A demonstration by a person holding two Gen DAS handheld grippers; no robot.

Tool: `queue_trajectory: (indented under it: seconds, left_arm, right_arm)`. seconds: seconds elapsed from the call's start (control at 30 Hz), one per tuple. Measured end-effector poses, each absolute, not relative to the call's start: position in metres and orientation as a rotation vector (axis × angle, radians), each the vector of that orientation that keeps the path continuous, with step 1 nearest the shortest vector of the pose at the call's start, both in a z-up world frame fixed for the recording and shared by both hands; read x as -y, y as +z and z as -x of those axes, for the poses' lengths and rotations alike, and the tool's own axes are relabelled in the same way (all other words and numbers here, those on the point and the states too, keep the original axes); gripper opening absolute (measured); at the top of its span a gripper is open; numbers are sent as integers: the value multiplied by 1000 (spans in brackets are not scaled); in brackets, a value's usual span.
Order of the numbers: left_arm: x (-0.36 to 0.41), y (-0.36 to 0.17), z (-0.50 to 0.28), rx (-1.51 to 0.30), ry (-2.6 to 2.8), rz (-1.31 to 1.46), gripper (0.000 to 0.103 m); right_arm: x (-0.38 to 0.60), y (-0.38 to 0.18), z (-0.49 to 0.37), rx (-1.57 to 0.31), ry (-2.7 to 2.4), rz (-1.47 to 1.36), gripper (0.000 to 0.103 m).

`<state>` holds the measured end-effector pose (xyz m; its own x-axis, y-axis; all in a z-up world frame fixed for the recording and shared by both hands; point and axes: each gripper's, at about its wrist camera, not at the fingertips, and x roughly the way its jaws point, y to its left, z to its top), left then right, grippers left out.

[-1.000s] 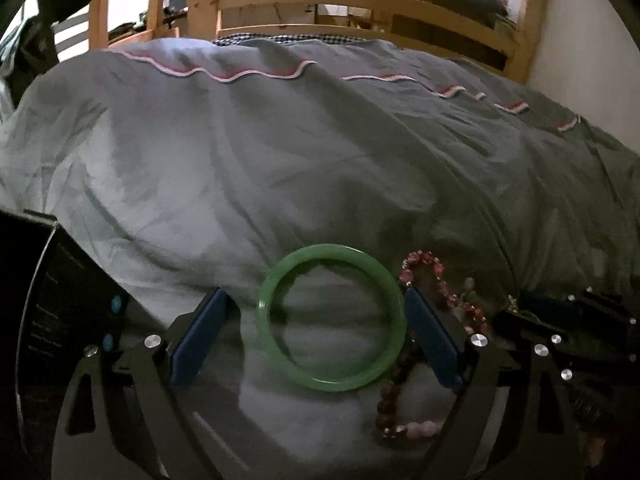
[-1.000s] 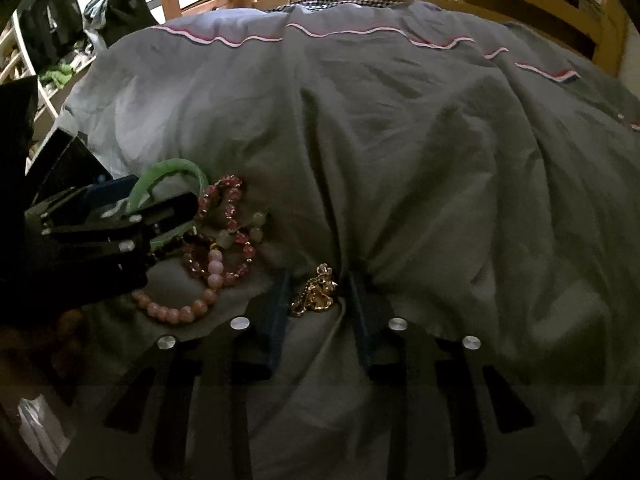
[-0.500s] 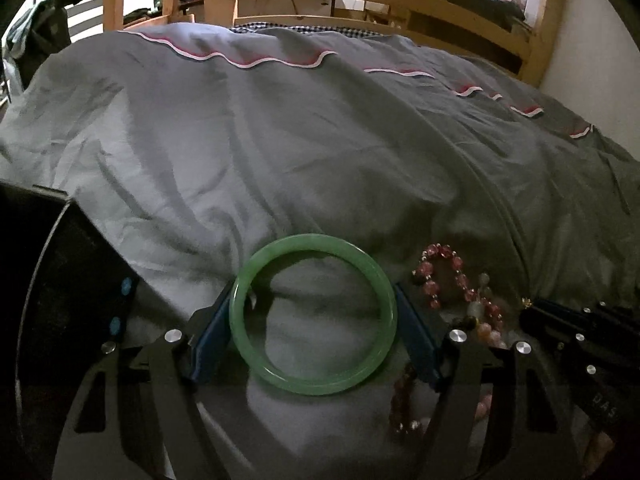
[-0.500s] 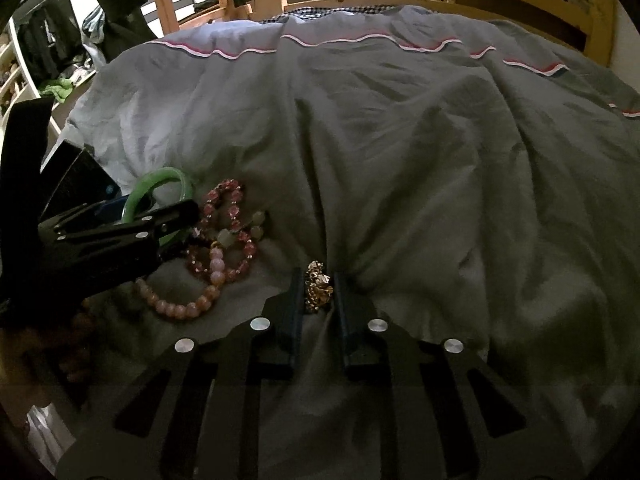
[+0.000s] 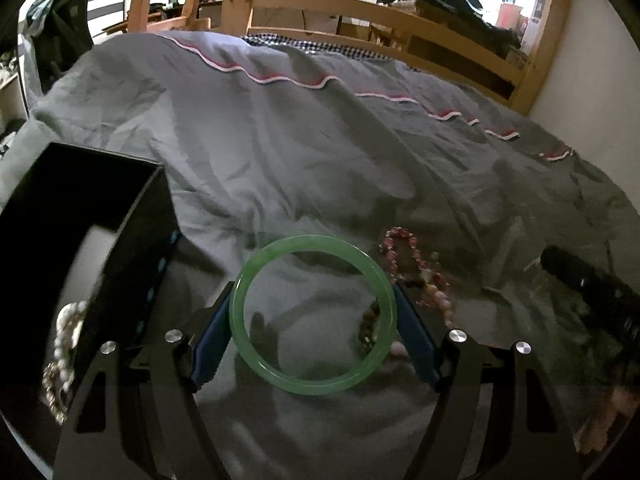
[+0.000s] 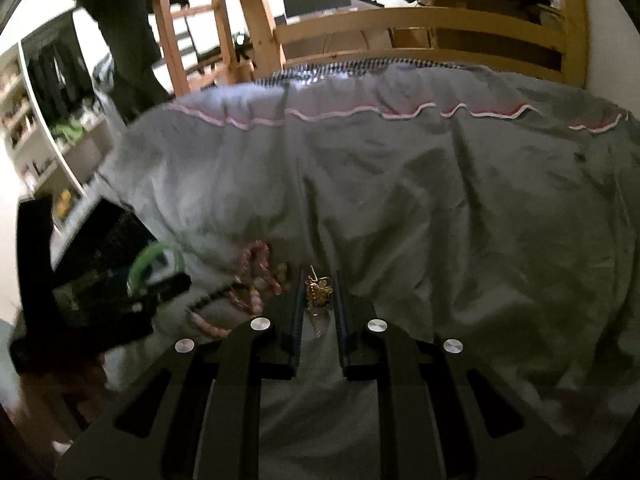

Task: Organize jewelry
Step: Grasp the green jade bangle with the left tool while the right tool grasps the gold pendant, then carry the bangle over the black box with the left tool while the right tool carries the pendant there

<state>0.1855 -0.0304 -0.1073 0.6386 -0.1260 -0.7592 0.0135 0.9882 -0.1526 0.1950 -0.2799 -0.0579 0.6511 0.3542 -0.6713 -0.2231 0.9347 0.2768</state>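
Bed (image 5: 320, 168): grey duvet; beaded bracelets (image 5: 416, 272) remain on it.
Black box (image 5: 120, 240): open, left of the bangle, already holding pearly pieces.
Green bangle (image 5: 314, 314): now lifted off the duvet, clamped across its width by the left hand-held gripper (image 5: 314, 332), ready for boxing.
Gold brooch (image 6: 318, 292): just raised, pinched in the clenched right hand-held gripper (image 6: 318, 300).

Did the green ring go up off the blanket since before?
Yes. The green bangle, clamped in the left gripper, now hangs above the grey duvet, and the black box at the left shows far more than before.
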Motion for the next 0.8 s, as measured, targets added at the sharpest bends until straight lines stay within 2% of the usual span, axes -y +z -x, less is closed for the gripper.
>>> queue_trajectory:
  seconds: [0.2,0.8]
  left_arm:
    - [29,-88,-163,-845,-88,150,74]
    - [-5,-37,-113,-822,-10,163,74]
  right_arm:
    - [279,-38,-189,-771,369,-215,15]
    - [211,7,-152,-749,453,-79,15]
